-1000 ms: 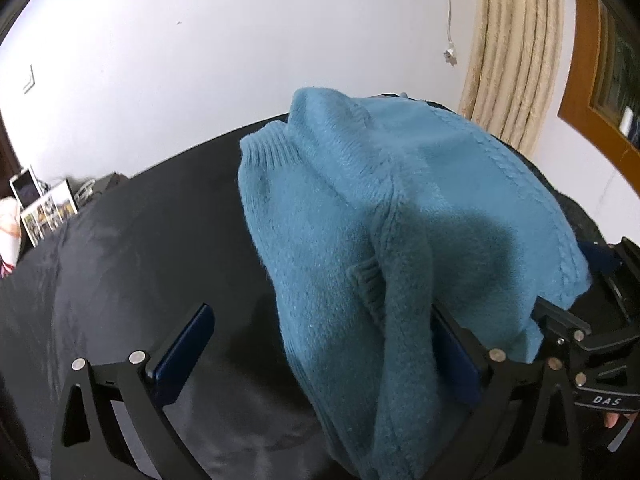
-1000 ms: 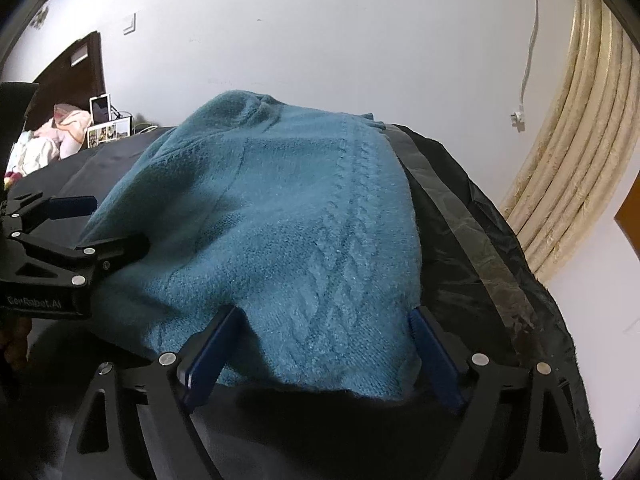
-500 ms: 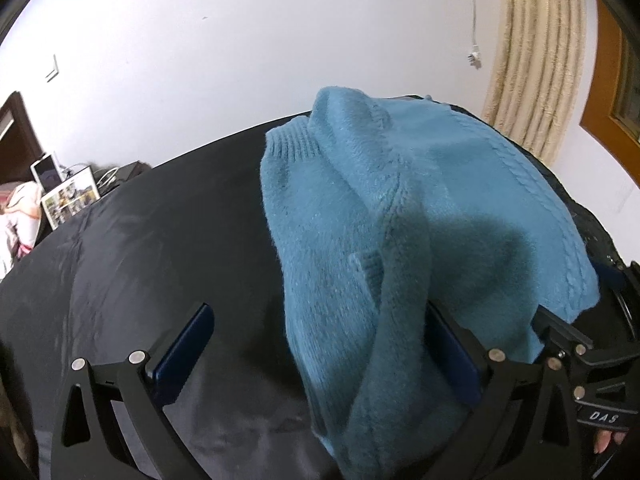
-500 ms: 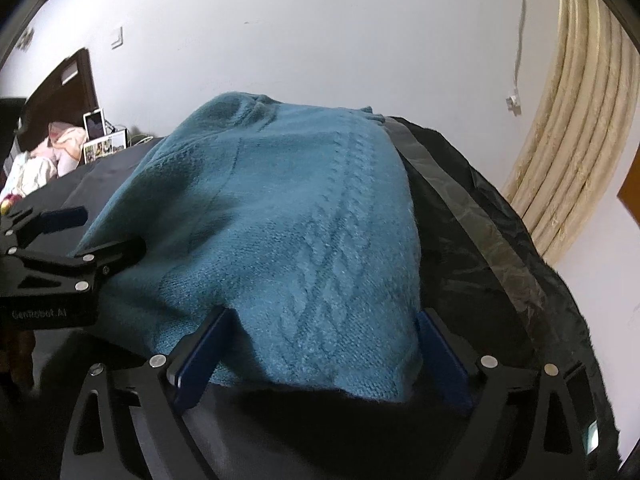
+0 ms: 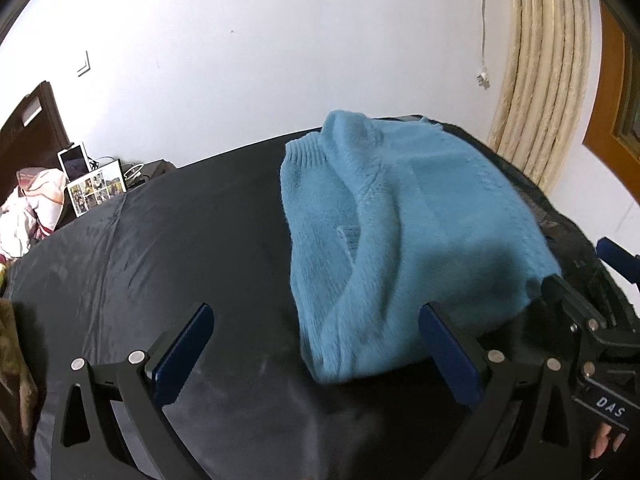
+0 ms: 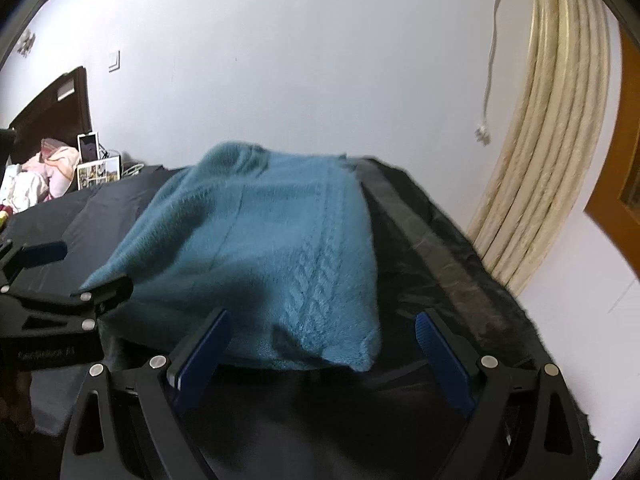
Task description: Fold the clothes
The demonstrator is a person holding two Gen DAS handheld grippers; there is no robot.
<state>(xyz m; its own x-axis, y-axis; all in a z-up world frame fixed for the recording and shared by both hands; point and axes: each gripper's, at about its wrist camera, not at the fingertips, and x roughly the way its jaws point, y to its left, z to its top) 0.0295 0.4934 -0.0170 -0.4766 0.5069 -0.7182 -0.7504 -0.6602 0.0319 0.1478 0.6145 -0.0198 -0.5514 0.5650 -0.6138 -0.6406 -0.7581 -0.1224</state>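
Teal knit, the sweater (image 5: 404, 240) lies folded on the black cloth (image 5: 180, 248). From the left wrist, the left gripper (image 5: 316, 344) stands wide apart, empty, at the sweater's near edge; a stray pad could snag the loose sleeve fold. The far hem is hidden.

From the right wrist, the right gripper (image 6: 320, 348) is also spread, gripping nothing; the sweater's underside and layers stay unseen.
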